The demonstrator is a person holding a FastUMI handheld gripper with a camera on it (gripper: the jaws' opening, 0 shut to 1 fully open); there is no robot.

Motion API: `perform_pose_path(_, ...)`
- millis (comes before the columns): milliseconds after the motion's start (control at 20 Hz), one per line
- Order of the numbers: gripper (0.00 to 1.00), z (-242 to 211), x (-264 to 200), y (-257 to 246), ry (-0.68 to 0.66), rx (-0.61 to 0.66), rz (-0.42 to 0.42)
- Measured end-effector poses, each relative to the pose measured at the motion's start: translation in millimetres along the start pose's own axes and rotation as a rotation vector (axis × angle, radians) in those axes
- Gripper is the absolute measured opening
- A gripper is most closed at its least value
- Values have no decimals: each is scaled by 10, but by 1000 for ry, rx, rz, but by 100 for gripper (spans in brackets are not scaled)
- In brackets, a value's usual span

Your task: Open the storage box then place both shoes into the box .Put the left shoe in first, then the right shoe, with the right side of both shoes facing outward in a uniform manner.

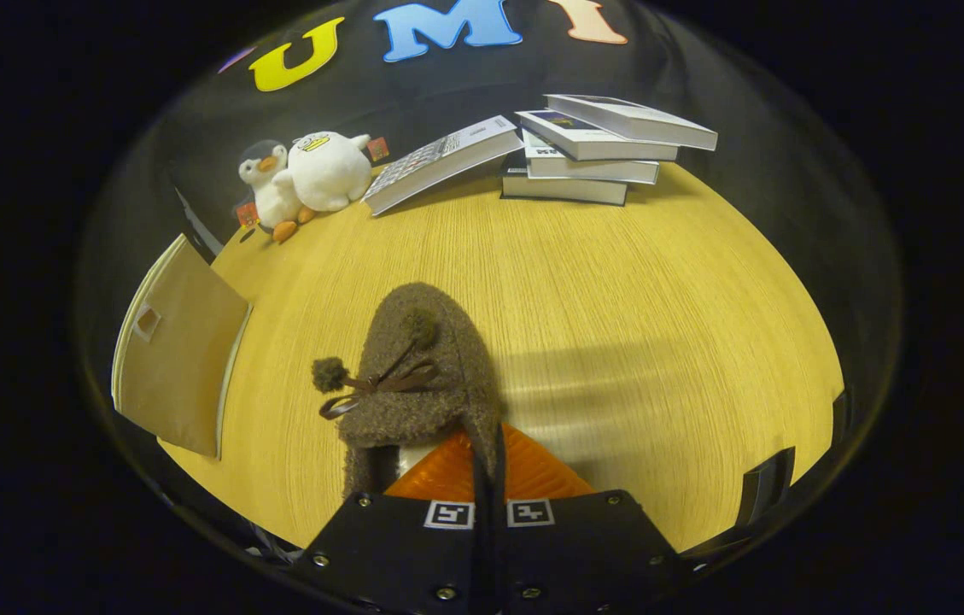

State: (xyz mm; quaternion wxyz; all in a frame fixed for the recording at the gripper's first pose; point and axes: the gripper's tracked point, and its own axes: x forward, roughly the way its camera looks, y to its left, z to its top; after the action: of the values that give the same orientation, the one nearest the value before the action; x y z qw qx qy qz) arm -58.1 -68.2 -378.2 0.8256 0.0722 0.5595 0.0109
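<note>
- A brown fuzzy slipper-style shoe point(426, 376) with a thin brown ribbon bow and two small pom-poms is seen directly ahead of the gripper point(488, 468), its toe pointed away towards the far side of the table.
- The two fingers are brought close together, with only a narrow dark gap left between them, and the rear rim of the shoe's opening is pinched there: one finger is placed inside the opening and the other outside it.
- Whether the sole is resting on the surface or lifted off it cannot be told.
- The light yellow wood-grain table point(618, 282) is lit from above, and a soft shadow is cast on it beside the shoe.
- A beige fabric storage box point(178, 367) with a small cut-out handle is set at the table's edge, well apart from the shoe; its flat panel is turned towards the camera, so whether it is open cannot be judged.
- Beyond the shoe, at the far side, two white plush toys point(306, 175) are placed together.
- Next to the toys, a stack of white-covered books point(593, 154) is piled unevenly, with one further book point(443, 162) leaned against it at a slant.
</note>
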Motion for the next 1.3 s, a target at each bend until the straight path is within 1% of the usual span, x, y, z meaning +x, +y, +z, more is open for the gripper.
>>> perform_pose_path(100, 0, 38, -73, 87, 4, 58, 14)
perform_pose_path(250, 0, 225, -257, 254, -35, 102, 21)
perform_pose_path(600, 0, 625, -695, 900, -89, 193, 100)
perform_pose_path(900, 0, 828, -922, 1552, -124, 208, 151)
perform_pose_path(1300, 0, 969, -1052, 2699, -139, 222, 282)
